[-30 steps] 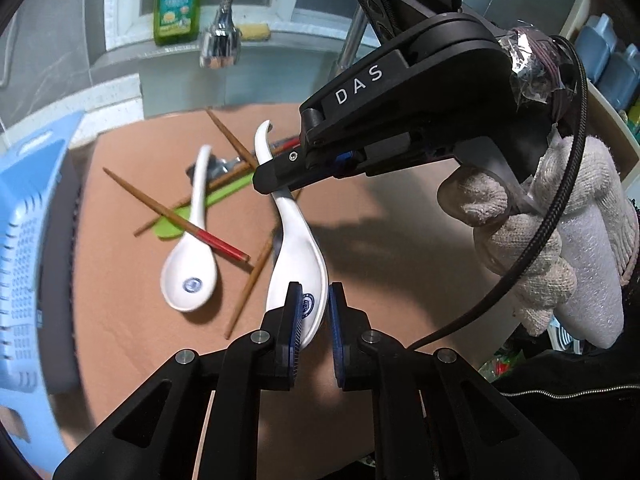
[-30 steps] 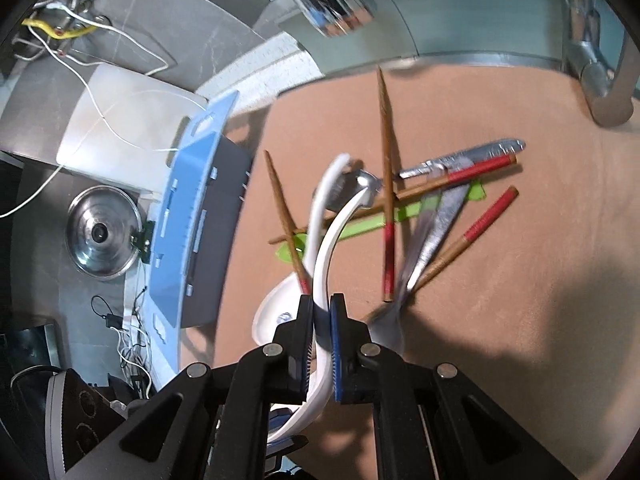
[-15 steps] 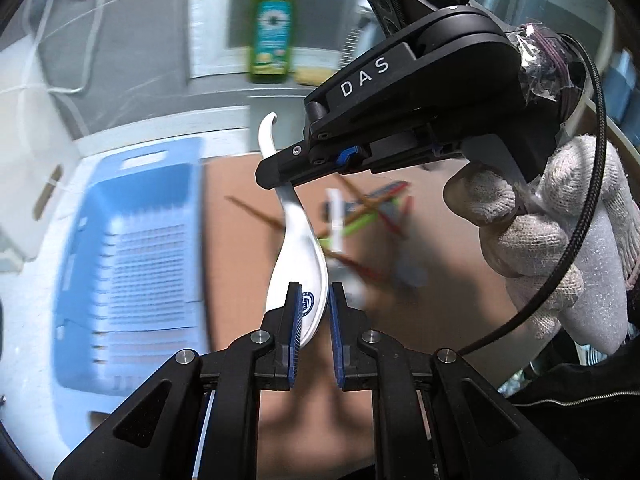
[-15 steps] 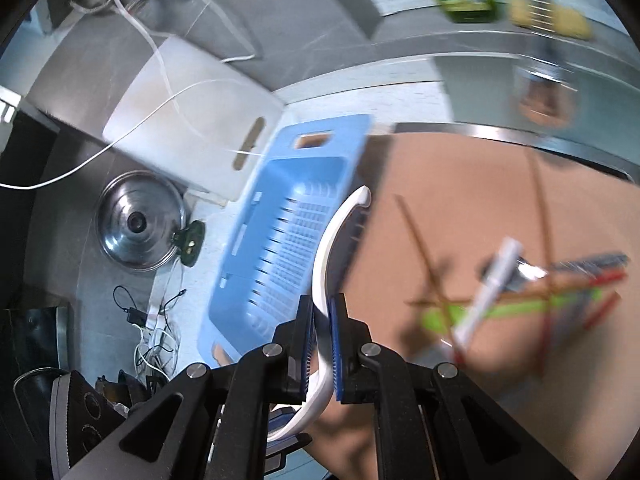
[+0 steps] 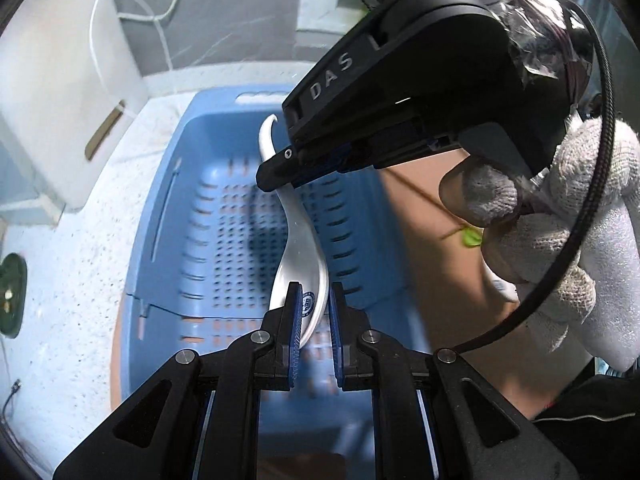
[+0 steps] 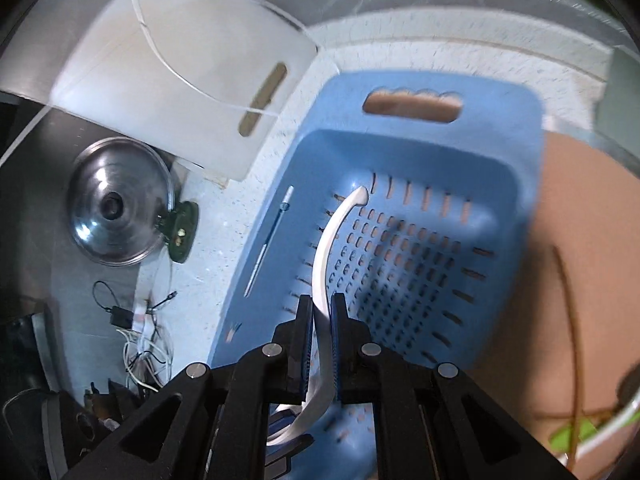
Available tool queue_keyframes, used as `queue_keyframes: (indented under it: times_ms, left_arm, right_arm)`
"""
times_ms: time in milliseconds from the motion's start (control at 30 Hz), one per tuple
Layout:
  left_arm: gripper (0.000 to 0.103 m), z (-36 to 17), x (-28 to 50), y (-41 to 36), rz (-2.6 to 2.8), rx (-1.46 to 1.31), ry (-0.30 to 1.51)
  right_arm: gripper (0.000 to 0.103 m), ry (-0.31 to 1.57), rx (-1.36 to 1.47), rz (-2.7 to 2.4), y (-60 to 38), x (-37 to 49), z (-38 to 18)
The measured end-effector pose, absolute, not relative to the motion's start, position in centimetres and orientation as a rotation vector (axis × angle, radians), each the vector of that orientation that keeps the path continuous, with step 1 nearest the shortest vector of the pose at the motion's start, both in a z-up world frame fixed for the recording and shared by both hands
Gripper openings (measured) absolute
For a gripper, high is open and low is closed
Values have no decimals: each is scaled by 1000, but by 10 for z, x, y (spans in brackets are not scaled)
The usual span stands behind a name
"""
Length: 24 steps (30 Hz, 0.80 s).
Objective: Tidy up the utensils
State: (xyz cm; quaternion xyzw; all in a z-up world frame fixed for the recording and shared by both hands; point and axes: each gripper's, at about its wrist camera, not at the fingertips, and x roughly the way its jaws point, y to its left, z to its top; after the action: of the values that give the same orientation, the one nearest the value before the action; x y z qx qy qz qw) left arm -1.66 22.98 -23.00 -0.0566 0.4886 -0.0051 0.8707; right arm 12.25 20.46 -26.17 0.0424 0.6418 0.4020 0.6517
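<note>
Left gripper (image 5: 313, 312): clamped on the bowl end of a white ceramic spoon (image 5: 298, 248). Right gripper (image 6: 320, 322): clamped on the same spoon's handle, so the piece was carried by both ends, probably to keep it from swinging. Spoon: held in the air above the slotted floor of a blue basket (image 6: 500, 120), not yet set down. Basket: seen standing empty on a speckled counter (image 6: 280, 168), presumably as the collecting place. Remaining utensils: glimpsed blurred on a brown mat (image 6: 580, 240) beside the basket.
</note>
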Motion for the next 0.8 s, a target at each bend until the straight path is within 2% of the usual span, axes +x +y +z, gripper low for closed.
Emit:
queue_keyframes:
  times_ms: [300,667,700,767,800]
  left_arm:
    - [11,-247,-7,240,15,-131,1099]
    - [11,-258,4,247,32,-141,1133]
    - [12,-258,4,247,33,-143,1134]
    - [12,-257,5,246,33,-140,1135]
    - [12,-257,5,247,34,-136,1131]
  right_arm:
    - [8,1525,1,880,241,131,-297]
    - [13,1516,-79,874,252,131,-301]
    - [17,1508,-83,875,252,130,-300]
    - [44,1492,-74,881,251,128,-295]
    - [46,1482,-68,892,250,128,-291]
